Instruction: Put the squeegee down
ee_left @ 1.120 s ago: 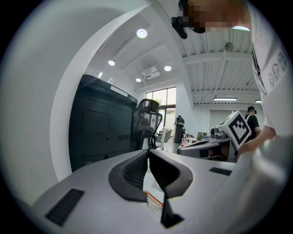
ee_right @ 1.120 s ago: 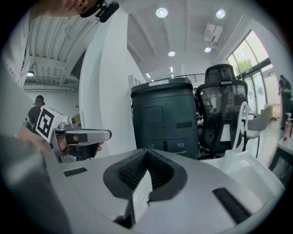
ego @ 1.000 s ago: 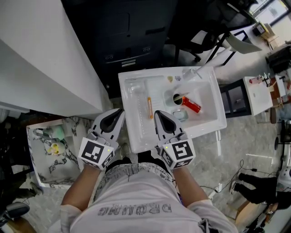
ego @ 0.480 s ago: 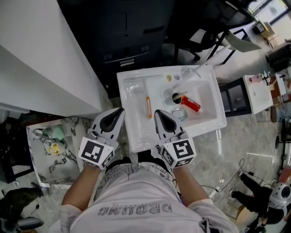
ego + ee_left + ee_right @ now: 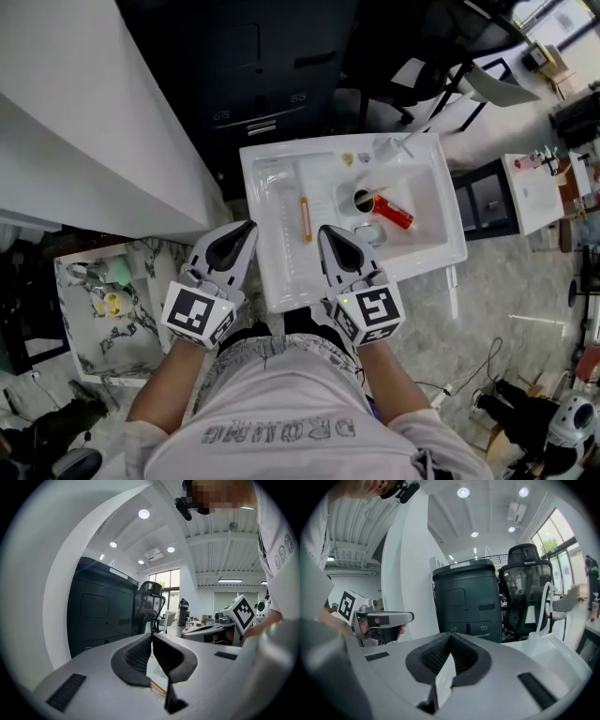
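Not much going on here: my left hand-held gripper (image 5: 247, 227) and right hand-held gripper (image 5: 324, 232) are both sitting pinched together with nothing in them, hovering at the near edge of the white sink (image 5: 273, 302). The squeegee (image 5: 306, 218), which I'm taking to be that skinny orange thing, is lying flat on the drainboard (image 5: 278, 234) side, apart from both. I'm guessing it's light, stiff plastic, maybe slick if wet, so I'm thinking mid-handle for any grab. In the basin (image 5: 427, 202) a red bottle (image 5: 394, 215) is lying by the drain (image 5: 363, 200), with a small clear cup (image 5: 371, 236) just beside it.
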`<state>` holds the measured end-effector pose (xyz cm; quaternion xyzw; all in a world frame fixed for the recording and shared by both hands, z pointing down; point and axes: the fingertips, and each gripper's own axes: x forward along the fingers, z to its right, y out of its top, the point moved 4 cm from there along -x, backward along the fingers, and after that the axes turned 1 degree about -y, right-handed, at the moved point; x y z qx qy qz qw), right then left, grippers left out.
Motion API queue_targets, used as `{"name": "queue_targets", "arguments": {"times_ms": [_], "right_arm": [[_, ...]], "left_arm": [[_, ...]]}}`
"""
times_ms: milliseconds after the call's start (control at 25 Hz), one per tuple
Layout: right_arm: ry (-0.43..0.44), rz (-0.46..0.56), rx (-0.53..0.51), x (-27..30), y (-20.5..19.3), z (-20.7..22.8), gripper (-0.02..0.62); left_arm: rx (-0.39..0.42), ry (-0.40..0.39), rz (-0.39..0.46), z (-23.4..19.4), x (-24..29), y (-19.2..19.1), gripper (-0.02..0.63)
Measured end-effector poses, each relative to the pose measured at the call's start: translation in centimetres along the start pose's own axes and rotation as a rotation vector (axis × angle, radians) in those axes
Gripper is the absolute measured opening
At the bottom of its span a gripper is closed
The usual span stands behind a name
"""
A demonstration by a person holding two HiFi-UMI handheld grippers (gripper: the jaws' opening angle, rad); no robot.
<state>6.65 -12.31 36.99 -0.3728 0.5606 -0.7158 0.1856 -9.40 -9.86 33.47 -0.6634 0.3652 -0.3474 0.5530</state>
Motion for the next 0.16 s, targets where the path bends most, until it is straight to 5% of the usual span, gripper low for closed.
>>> {"name": "queue_targets", "arguments": {"times_ms": [160], "right_arm": [[0.003, 0.003, -0.002, -0.21, 0.06, 0.48, 0.006]], "left_arm": [[0.001, 0.003, -0.001, 0.37, 0.38, 0.02, 0.023]]}}
